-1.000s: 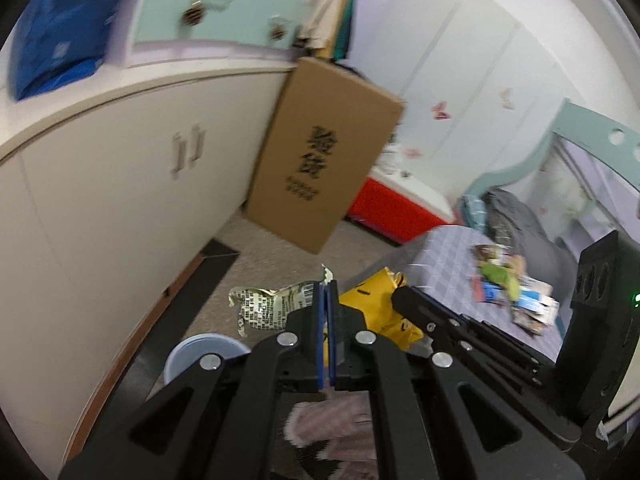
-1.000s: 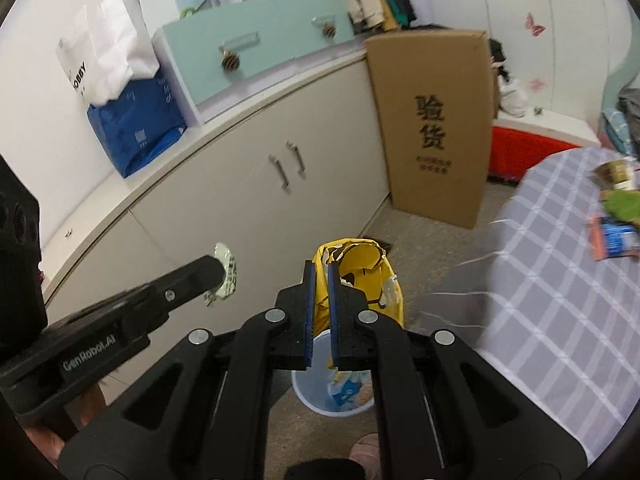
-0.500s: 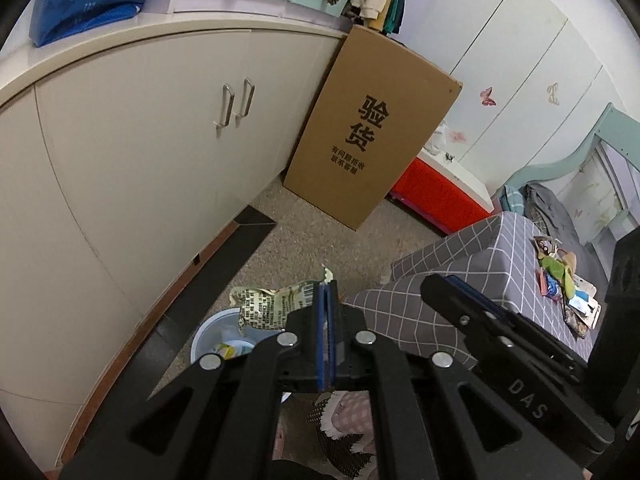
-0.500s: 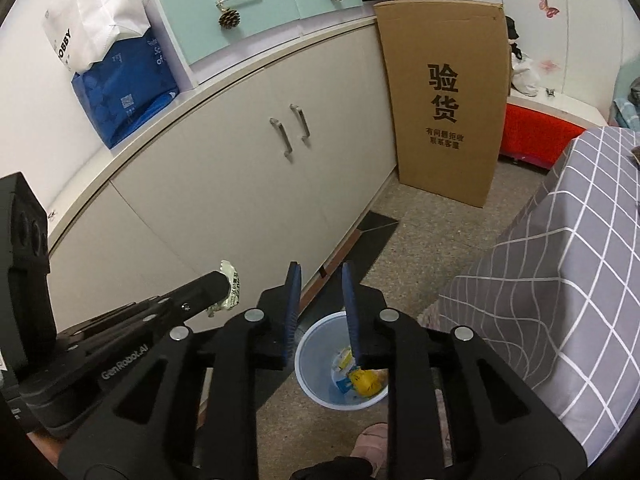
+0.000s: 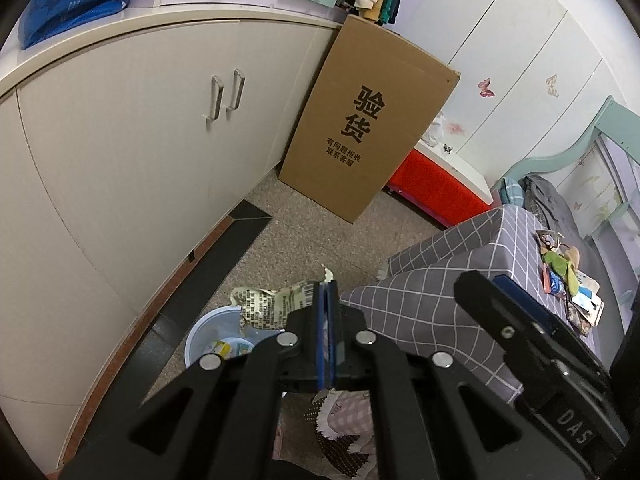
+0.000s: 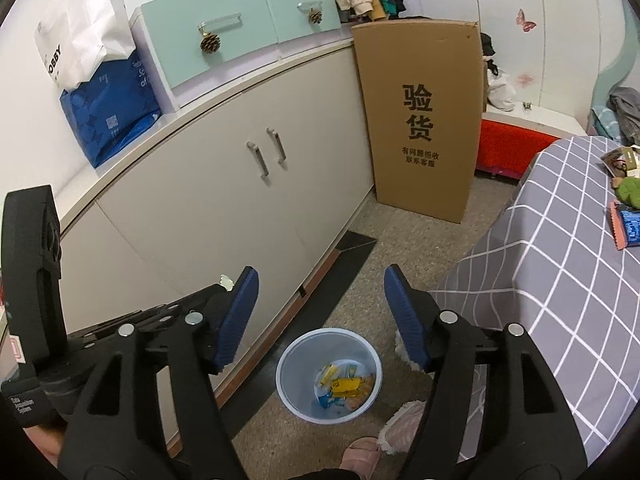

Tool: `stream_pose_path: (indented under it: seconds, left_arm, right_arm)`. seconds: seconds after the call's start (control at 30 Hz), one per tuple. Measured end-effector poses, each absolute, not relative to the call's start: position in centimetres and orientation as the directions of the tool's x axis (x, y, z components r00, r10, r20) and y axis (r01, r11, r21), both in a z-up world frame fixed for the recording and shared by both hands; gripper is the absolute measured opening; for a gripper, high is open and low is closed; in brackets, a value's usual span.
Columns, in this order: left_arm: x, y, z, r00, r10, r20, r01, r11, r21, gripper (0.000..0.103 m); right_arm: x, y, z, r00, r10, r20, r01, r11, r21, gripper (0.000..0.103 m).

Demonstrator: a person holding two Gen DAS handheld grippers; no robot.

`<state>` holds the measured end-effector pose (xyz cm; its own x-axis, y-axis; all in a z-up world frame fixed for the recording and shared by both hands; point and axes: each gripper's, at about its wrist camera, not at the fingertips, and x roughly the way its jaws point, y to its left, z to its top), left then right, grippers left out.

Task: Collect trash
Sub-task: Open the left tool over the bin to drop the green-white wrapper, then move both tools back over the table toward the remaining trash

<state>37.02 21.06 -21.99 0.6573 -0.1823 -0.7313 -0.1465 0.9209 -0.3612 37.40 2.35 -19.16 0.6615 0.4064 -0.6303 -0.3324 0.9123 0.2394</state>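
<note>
My left gripper (image 5: 326,292) is shut on a crumpled printed wrapper (image 5: 270,306) and holds it above the pale blue bin (image 5: 208,344) on the floor. My right gripper (image 6: 322,280) is open and empty, high above the same bin (image 6: 296,364), which holds a yellow wrapper (image 6: 346,386) and other scraps. The left gripper's body (image 6: 132,328) shows at the left of the right wrist view. More trash (image 5: 568,280) lies on the grey checked table (image 5: 440,292), also seen in the right wrist view (image 6: 626,208).
Cream cabinets (image 6: 248,200) run along the left. A tall cardboard box (image 6: 424,120) leans against them. A red box (image 5: 436,192) stands behind. Pink slippers (image 6: 400,424) are on the floor by the bin.
My right gripper has opened and the yellow wrapper it held now lies in the bin. My left gripper has tilted down toward the bin, still holding its wrapper.
</note>
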Motion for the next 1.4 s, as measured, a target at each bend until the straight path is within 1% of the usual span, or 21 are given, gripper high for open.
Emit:
stream_pose_path:
  seconds: [0.17,0.2,0.27,0.3,0.33,0.47,0.73,0.93,1.2,1.4]
  left_arm:
    - [37.4,21.4,-22.2,0.653,-0.177,-0.736,-0.181,0.908,-0.378,0.004]
    - [37.6,21.6,-22.3,0.649,-0.175,-0.741,-0.195,0.902,-0.384,0.006]
    - [37.7,21.9,-22.6,0.636,-0.175,-0.751,-0.221,0.892,-0.395,0.027]
    - [37.5,22.1,-22.8,0.634,-0.170,-0.755,-0.243,0.883,-0.402,0.046]
    - [37.5,22.1,-22.8,0.635,-0.164,-0.755,-0.251,0.881,-0.402,0.049]
    - [37.1,21.5,-22.8,0.625,-0.151,-0.766,-0.258,0.886,-0.385,0.049]
    - [36.1,19.1,-20.8,0.645,-0.156,-0.748,-0.219,0.900,-0.376,0.056]
    - [35.5,16.4,-19.0,0.661,-0.164,-0.733,-0.176,0.915,-0.364,0.057]
    - [35.7,10.2,-17.5,0.663,-0.195,-0.723,-0.076,0.943,-0.324,0.061]
    - [36.7,4.1,-16.8,0.657,-0.224,-0.720,0.022,0.960,-0.279,0.068]
  right_arm:
    - [37.5,1.5,-19.1,0.668,0.403,-0.626,-0.319,0.915,0.248,0.066]
    - [37.6,1.4,-19.1,0.669,0.401,-0.626,-0.316,0.915,0.249,0.066]
    - [37.5,1.0,-19.2,0.668,0.399,-0.628,-0.311,0.917,0.251,0.066]
    - [37.6,0.8,-19.3,0.665,0.398,-0.632,-0.308,0.917,0.253,0.067]
    - [37.5,0.6,-19.4,0.664,0.397,-0.633,-0.306,0.917,0.255,0.067]
    - [37.2,-0.1,-19.4,0.666,0.393,-0.635,-0.295,0.920,0.260,0.067]
    - [36.3,-1.9,-18.5,0.682,0.385,-0.622,-0.272,0.923,0.273,0.067]
    - [35.1,-5.0,-17.8,0.704,0.373,-0.604,-0.239,0.926,0.293,0.068]
    - [34.0,-12.0,-17.5,0.742,0.323,-0.587,-0.154,0.935,0.320,0.069]
    - [33.3,-18.7,-17.2,0.779,0.256,-0.573,-0.060,0.939,0.338,0.070]
